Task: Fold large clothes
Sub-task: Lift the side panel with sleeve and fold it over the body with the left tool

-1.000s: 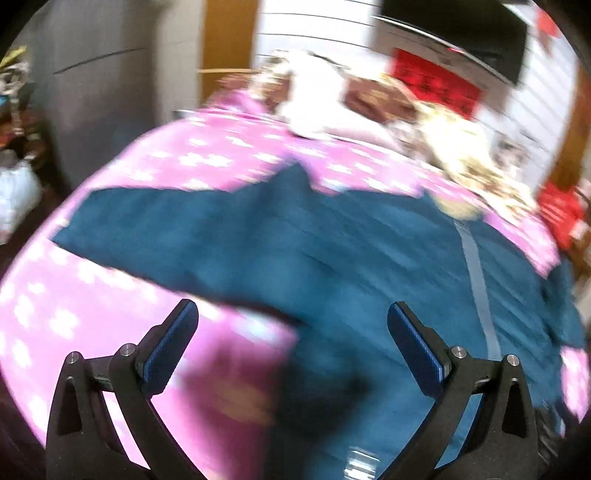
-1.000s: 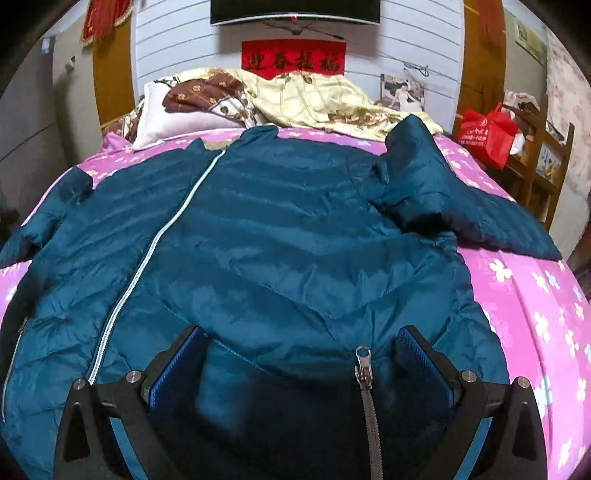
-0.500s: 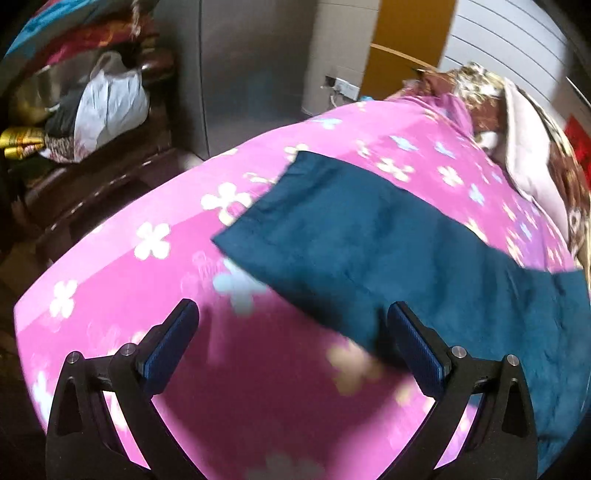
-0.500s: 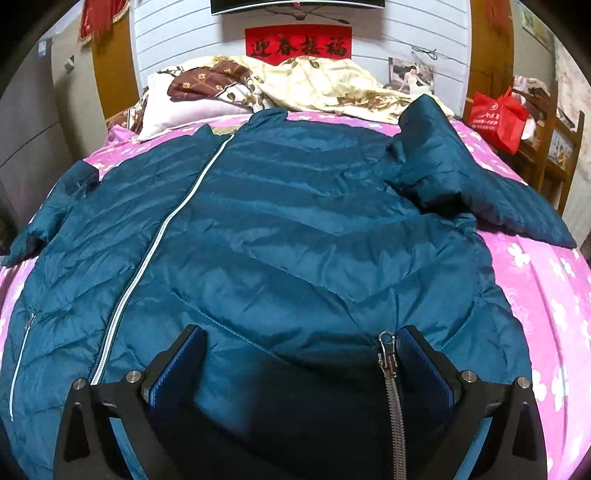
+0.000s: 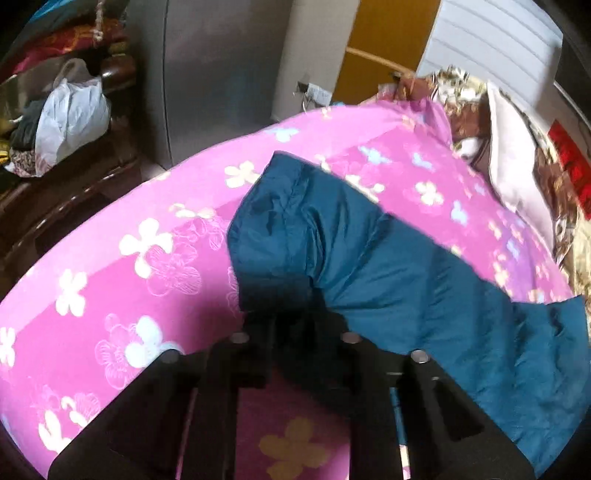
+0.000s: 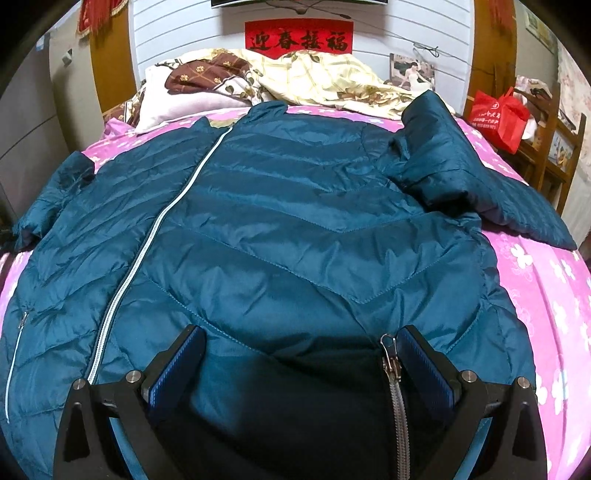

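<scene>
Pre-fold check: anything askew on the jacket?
Yes: the jacket lies flat, but one sleeve is already doubled back onto itself, bunched at the shoulder, while the other sleeve lies straight out.

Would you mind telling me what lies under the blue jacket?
The jacket lies on a pink flowered bedsheet, which shows around its edges. Whatever is beneath its middle is covered and cannot be seen.

A red banner on the far wall above the bed's head carries four large black characters, reading 迎春接福. A red bag at far right bears a round white emblem and lines of white print, too small to read. The same banner shows blurred in the left wrist view; illegible there.
</scene>
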`<state>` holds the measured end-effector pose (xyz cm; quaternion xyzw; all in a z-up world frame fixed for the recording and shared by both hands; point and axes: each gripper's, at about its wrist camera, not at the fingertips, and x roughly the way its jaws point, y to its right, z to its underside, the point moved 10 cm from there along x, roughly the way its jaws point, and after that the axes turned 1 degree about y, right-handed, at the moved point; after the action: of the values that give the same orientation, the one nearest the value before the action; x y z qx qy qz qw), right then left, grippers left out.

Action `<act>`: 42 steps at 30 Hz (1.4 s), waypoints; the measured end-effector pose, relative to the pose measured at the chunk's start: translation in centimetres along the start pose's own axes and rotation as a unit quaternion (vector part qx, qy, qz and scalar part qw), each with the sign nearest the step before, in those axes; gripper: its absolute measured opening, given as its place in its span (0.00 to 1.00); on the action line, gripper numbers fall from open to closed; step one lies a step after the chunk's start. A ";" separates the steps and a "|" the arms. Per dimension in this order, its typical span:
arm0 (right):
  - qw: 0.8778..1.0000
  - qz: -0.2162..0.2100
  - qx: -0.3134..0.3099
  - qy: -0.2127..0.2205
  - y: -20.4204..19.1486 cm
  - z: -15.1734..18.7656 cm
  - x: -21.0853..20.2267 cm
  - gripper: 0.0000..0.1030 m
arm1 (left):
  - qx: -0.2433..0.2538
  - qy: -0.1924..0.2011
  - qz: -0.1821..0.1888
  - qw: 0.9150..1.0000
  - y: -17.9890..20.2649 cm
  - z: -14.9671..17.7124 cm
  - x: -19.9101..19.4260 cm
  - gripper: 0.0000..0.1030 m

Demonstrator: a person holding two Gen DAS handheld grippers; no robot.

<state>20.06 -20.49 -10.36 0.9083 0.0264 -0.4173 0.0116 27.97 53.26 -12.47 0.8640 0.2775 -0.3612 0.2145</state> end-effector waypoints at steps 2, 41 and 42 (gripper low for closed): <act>1.000 -0.001 0.001 0.001 0.0 -0.1 0.0 1.00 | 0.011 0.024 -0.024 0.999 -0.2 -0.6 -1.5 0.12; 0.995 0.059 0.064 -0.039 8.6 2.4 -2.0 1.00 | 0.308 -0.090 0.391 0.863 61.5 32.9 -24.4 0.08; 0.995 0.059 0.064 -0.040 8.6 2.5 -1.9 1.00 | 0.311 -0.099 0.393 0.860 61.6 33.5 -24.2 0.08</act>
<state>17.44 -29.24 -10.51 0.8900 -0.0540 -0.4524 -0.0209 36.03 -20.13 -5.68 0.8827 -0.2347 -0.3981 0.0857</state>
